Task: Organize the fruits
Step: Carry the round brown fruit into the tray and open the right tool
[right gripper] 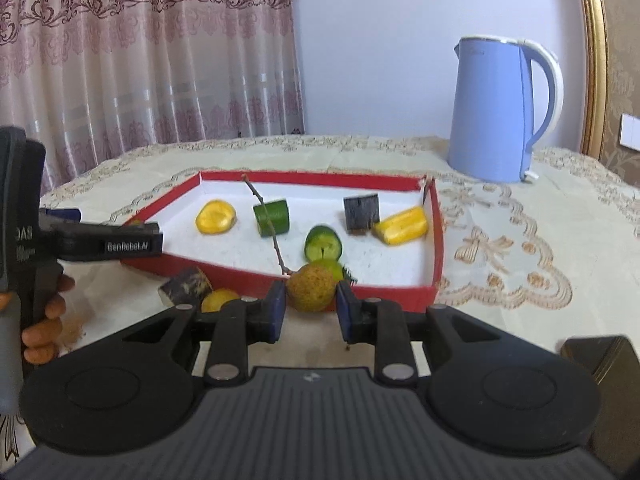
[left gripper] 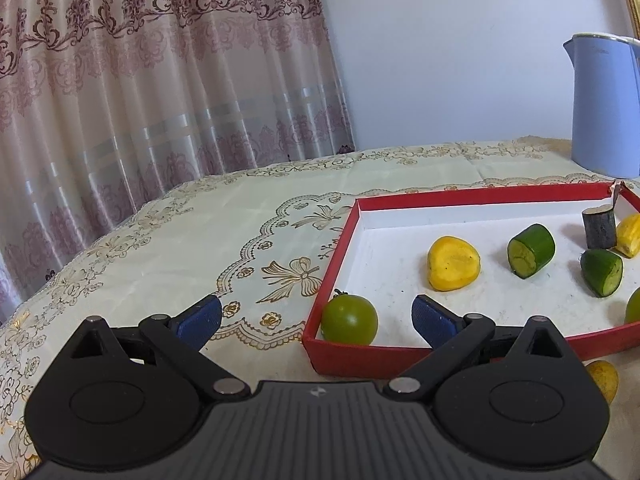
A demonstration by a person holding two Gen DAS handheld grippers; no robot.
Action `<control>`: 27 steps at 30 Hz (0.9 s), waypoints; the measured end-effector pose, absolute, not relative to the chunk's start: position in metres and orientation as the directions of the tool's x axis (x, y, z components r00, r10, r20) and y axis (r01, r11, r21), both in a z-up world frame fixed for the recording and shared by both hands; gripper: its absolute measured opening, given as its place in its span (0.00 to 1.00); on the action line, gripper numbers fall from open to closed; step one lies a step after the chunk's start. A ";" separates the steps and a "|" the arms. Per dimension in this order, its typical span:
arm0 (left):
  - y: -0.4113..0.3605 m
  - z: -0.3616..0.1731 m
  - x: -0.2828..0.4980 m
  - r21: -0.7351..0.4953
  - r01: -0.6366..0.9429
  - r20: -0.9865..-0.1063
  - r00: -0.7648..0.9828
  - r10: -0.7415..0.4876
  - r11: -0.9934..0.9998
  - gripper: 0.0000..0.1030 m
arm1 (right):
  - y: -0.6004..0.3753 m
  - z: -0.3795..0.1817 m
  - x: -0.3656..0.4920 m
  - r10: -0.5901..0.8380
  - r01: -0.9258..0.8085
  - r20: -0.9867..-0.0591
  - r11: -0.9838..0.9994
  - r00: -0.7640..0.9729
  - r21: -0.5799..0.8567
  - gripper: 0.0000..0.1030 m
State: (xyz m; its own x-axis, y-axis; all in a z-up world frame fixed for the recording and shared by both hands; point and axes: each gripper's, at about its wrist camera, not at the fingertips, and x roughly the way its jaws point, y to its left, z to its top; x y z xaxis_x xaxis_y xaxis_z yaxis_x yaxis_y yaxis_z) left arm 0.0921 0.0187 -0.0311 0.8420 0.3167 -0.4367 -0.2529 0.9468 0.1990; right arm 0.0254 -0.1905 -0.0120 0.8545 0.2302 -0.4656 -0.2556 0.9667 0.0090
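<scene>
A green fruit [left gripper: 633,306] is cut off by the right edge; a yellow piece [right gripper: 218,299] hides behind the right hand-held gripper [right gripper: 311,312].

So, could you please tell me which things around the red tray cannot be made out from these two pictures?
- Left wrist view: a round green fruit in the red cardboard tray is cut off by the right edge.
- Left wrist view: a yellow piece outside the tray is half hidden behind the left gripper.
- Right wrist view: the brown speckled stemmed fruit in the right gripper hides most of a green piece behind it.
</scene>
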 end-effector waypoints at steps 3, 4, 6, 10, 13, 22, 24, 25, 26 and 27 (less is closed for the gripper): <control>0.018 -0.032 0.093 0.201 -0.251 -0.440 0.841 0.316 0.947 0.99 | -0.189 -0.007 0.034 0.228 -0.258 -0.463 0.966 0.856 0.000 0.24; 0.019 -0.032 0.093 0.199 -0.251 -0.443 0.839 0.315 0.947 0.99 | -0.189 -0.005 0.037 0.227 -0.259 -0.463 0.966 0.857 -0.006 0.24; 0.020 -0.031 0.094 0.195 -0.253 -0.447 0.837 0.315 0.948 0.99 | -0.187 -0.001 0.045 0.222 -0.260 -0.462 0.965 0.859 -0.021 0.24; 0.021 -0.032 0.095 0.186 -0.256 -0.457 0.832 0.315 0.948 0.99 | -0.183 0.008 0.066 0.218 -0.262 -0.462 0.965 0.860 -0.032 0.24; 0.022 -0.032 0.095 0.183 -0.256 -0.461 0.831 0.313 0.949 0.99 | -0.178 0.013 0.085 0.206 -0.256 -0.465 0.965 0.861 -0.047 0.24; 0.023 -0.032 0.096 0.174 -0.255 -0.469 0.828 0.308 0.951 0.99 | -0.157 0.012 0.143 0.168 -0.246 -0.511 0.965 0.843 -0.089 0.24; 0.023 -0.032 0.096 0.170 -0.255 -0.471 0.828 0.306 0.952 0.99 | -0.154 0.011 0.154 0.161 -0.241 -0.519 0.967 0.839 -0.089 0.24; 0.024 -0.033 0.096 0.169 -0.255 -0.471 0.828 0.305 0.952 0.99 | -0.152 0.009 0.161 0.158 -0.238 -0.526 0.967 0.835 -0.087 0.24; 0.024 -0.033 0.096 0.167 -0.254 -0.472 0.828 0.304 0.953 0.99 | -0.151 0.007 0.167 0.159 -0.238 -0.535 0.968 0.830 -0.082 0.25; 0.024 -0.033 0.096 0.165 -0.254 -0.473 0.828 0.302 0.953 0.99 | -0.150 0.005 0.172 0.158 -0.237 -0.545 0.969 0.824 -0.078 0.34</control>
State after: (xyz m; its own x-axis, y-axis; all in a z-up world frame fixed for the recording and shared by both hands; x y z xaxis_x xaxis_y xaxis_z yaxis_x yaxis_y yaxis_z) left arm 0.0963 0.0244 -0.0327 0.8277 0.3024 -0.4728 -0.2542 0.9530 0.1647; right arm 0.1721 -0.1501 0.0051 0.8238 0.1575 -0.5445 -0.2366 0.9685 -0.0777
